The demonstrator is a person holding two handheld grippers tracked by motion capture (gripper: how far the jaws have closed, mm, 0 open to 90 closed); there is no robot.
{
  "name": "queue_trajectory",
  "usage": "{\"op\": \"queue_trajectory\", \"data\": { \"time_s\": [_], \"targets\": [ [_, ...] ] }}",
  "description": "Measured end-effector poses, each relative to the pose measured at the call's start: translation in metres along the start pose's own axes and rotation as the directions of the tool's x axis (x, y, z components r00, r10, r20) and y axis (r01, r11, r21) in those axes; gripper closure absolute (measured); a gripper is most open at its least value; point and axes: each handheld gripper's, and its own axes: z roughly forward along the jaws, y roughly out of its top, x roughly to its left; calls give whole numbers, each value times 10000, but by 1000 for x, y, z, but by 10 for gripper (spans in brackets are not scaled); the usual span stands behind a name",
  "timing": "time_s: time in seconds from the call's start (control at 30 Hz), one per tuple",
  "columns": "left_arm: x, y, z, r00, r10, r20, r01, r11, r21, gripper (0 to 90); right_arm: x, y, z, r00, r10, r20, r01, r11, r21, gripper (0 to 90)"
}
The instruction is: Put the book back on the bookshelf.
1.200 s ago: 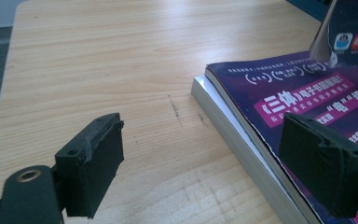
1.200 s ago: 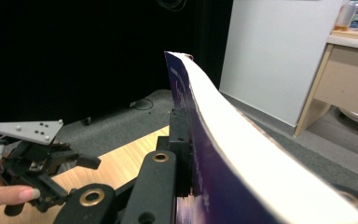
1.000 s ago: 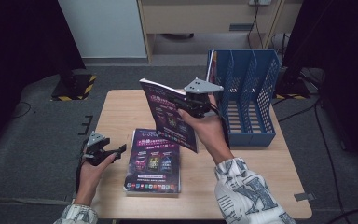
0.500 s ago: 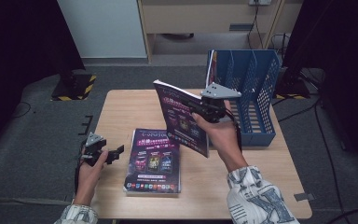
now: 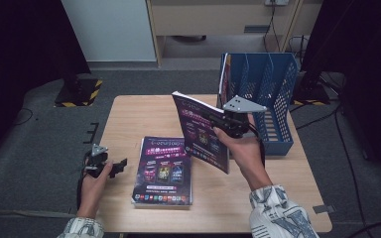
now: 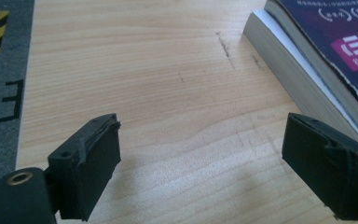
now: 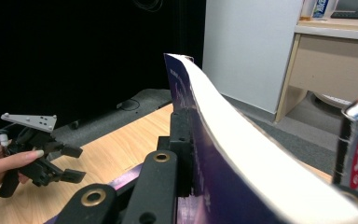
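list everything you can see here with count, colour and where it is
held book: 1, purple cover, raised on edge above the table's middle, clamped in the right tool
books on table: a stack, purple cover on top, lying flat near the front edge
file rack: 1, blue mesh, back right of the table, one book standing in its left slot
table: 1, light wood
cabinet: 1, beige, behind the table
left tool: 1, black, open, at the table's left edge
right tool: 1, black, shut on the held book
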Motion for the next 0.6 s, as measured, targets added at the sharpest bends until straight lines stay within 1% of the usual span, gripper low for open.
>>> {"op": "queue_trajectory", "data": {
  "time_s": [0.17, 0.23, 0.27, 0.3, 0.33, 0.5, 0.6],
  "targets": [
    [1, -3, 3, 10000, -42, -59, 44, 9995, 302, 104, -4, -3, -8, 10000, 33, -1, -33, 10000, 5, 823],
    [1, -4, 4, 10000, 51, -77, -47, 9986, 522, 103, -5, -4, -12, 10000, 43, 21, -43, 10000, -22, 823],
    [0, -5, 5, 10000, 27, -80, -23, 9986, 527, 103, -6, -4, -14, 10000, 89, 33, -89, 10000, -33, 823],
    [0, -5, 6, 9999, 84, -59, -80, 9981, 608, 102, -7, -5, -15, 10000, 86, 43, -86, 10000, -51, 823],
    [0, -5, 6, 10000, 50, -55, -47, 9984, 567, 98, -7, -5, -17, 9999, 101, 68, -101, 9999, -39, 823],
    [0, -6, 7, 9999, 124, -73, -120, 9984, 546, 89, -10, -8, -24, 9999, 97, 113, -97, 9999, -32, 823],
    [-1, -6, 7, 9995, 293, -122, -285, 9978, 603, 85, -12, -9, -27, 9998, 96, 152, -95, 9999, -44, 823]
  ]
}}
